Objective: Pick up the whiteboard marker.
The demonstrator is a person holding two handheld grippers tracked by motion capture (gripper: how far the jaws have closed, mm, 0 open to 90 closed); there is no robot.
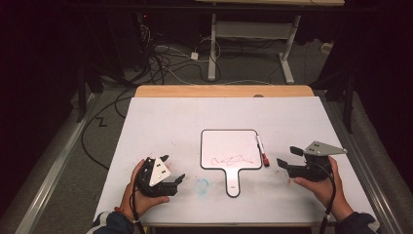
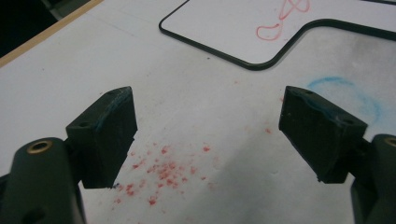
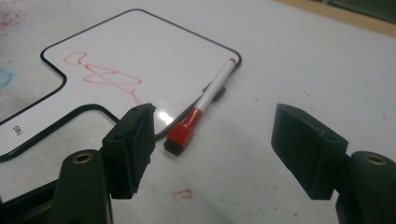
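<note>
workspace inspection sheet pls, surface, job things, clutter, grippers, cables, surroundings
surface: white table sheet, red specks, faint blue ring smear
job's things: small white handled whiteboard with red scribble; red-capped white marker lying along its right edge
clutter: nothing seen
grippers: left gripper open, empty; right gripper open, empty, aimed at marker
cables: black cable trailing from right gripper; loose floor cables
surroundings: dark room, white desk frame behind

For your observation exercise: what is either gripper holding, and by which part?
Nothing. The left gripper and right gripper are both open and empty; the marker lies untouched.
</note>
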